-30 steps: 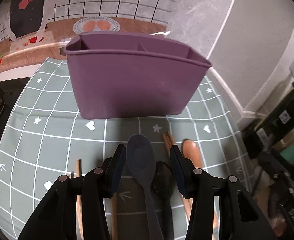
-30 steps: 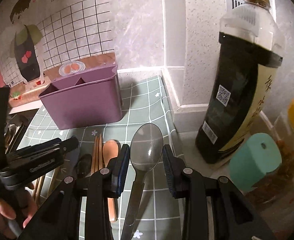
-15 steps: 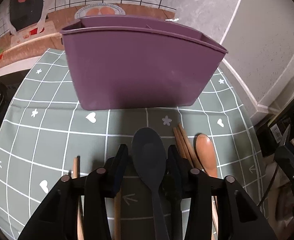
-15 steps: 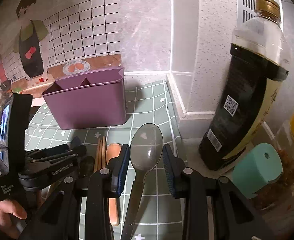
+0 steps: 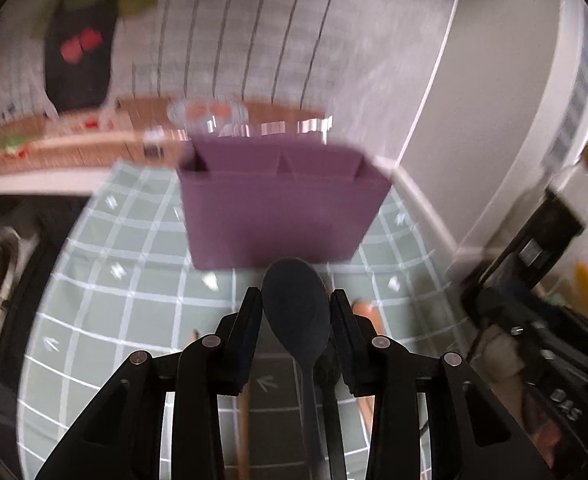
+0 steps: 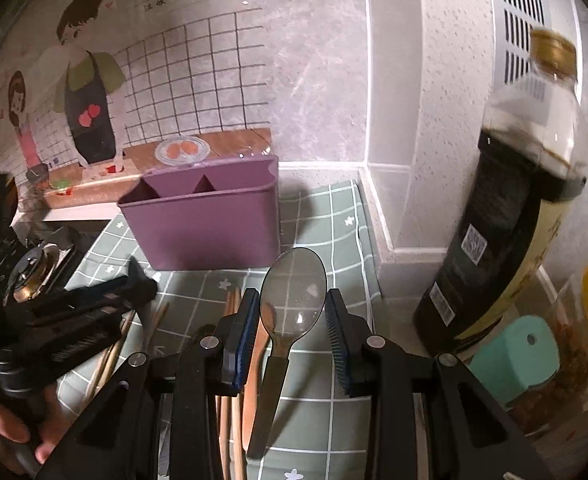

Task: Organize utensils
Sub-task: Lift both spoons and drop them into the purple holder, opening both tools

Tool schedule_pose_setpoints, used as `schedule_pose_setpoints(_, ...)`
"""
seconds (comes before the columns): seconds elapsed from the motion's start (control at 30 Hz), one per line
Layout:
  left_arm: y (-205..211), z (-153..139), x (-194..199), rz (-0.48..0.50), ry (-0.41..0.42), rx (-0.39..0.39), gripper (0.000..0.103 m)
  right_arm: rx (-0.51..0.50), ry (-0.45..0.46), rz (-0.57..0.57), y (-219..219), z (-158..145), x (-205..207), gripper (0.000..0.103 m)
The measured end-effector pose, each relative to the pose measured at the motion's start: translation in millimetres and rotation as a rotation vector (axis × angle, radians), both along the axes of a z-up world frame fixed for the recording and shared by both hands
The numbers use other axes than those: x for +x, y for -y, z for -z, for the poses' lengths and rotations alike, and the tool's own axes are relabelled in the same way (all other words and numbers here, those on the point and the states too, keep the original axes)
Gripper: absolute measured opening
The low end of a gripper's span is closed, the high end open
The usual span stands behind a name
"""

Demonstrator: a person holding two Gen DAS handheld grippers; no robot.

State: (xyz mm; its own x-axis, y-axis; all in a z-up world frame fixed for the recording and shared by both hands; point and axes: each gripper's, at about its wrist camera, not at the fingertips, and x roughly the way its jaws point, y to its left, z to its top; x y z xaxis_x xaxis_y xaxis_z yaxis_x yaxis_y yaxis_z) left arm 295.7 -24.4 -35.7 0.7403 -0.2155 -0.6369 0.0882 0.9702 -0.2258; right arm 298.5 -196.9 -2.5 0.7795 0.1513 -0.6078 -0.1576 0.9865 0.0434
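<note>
Matt purple plastic caddy (image 6: 206, 228), wooden chopsticks (image 6: 230, 408)

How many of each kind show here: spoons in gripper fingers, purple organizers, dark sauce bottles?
Gripped spoons: 2 (dark spoon, clear spoon)
Purple organizer: 1
Dark bottle: 1
Total: 4

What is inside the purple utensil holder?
The purple utensil holder shows only dividers and bare inner walls near its rim; no utensil sticks out. Its front wall hides the compartment bottoms.
</note>
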Motion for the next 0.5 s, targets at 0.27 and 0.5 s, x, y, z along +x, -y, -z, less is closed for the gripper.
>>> schedule_pose_setpoints(0.27, -27.3, -83.9, -18.4, -0.041, 0.193, -0.053, 0.035, -0.019, 0.143, -0.006, -9.0, -66.4, -5.7, 0.031)
schedule_pose_setpoints(0.5, -46.4, -188.8, 14.0, -0.073, 0.423, -0.036, 0.035, -0.005, 0.365, -0.027, -18.4, -183.4, 19.0, 0.031)
